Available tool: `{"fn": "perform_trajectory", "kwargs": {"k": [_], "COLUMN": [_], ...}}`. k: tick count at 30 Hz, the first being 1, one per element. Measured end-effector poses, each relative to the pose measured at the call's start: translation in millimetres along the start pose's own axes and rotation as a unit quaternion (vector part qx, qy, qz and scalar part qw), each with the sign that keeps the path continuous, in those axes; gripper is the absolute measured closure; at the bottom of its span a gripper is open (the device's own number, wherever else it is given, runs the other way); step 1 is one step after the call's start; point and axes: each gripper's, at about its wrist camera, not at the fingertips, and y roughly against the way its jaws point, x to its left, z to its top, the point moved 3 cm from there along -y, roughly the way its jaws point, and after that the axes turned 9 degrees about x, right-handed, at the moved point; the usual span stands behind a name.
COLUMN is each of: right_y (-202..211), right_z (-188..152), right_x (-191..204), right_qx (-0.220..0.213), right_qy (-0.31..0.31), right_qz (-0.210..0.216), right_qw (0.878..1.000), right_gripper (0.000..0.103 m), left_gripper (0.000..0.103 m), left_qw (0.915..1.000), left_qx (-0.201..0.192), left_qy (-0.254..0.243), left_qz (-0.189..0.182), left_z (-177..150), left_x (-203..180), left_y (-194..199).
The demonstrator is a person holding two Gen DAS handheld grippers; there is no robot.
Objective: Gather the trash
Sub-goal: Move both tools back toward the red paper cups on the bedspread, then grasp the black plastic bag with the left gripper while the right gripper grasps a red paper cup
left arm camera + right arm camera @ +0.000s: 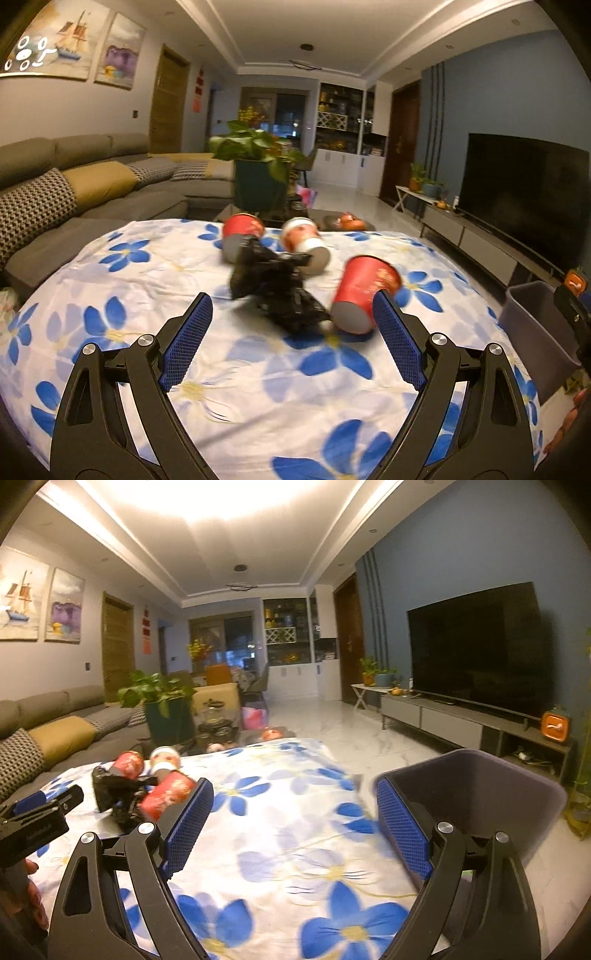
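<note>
Both tongs stand spread and empty over a flower-print tablecloth [258,387], the left gripper [293,314] facing three tipped paper cups [364,295] and a crumpled black bag [280,291]. The right gripper [295,801] points toward a grey bin [480,794] beside the table. Collection appears just beginning; next, likely, closing on the nearest cup.

Blurred trash, cropped edges

The cups [364,291] and black bag [273,288] smear with motion, so their print is unreadable. The bin [532,321] is partly hidden behind the other gripper in the left view, and the right view's edge crops a hand [35,897].
</note>
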Motion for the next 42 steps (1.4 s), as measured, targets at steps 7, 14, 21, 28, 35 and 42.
{"fn": "perform_trajectory", "kwargs": {"k": [7,14,21,28,35,42], "right_y": [-28.5,-66.3,-101.0,-134.5,-159.6,-176.2], "right_z": [-0.4,-0.7,-3.2,2.3,4.9,-2.9], "right_x": [41.3,85.2,114.0,128.7,134.9,140.1], "right_qx": [0.035,0.079,0.114,0.141,0.165,0.196], "right_qy": [0.02,0.032,0.036,0.018,0.002,-0.004], "right_qz": [0.046,0.072,0.075,0.054,0.04,0.056], "right_qw": [0.998,0.994,0.99,0.988,0.985,0.979], "right_gripper": [0.015,0.014,0.014,0.014,0.015,0.033], "left_gripper": [0.016,0.016,0.016,0.016,0.016,0.016], "left_qw": [0.9996,0.9981,0.996,0.9947,0.9951,0.9972], "left_qx": [-0.002,-0.005,-0.007,-0.011,-0.006,0.011], "left_qy": [0.014,0.036,0.056,0.07,0.073,0.061], "left_qz": [0.026,0.05,0.069,0.075,0.067,0.041], "left_z": [2.1,0.3,3.2,10.8,14.6,12.7], "left_x": [27.2,55.7,81.0,99.4,104.5,97.8], "left_y": [0.7,-1.2,-6.4,-10.8,-18.6,-30.7]}}
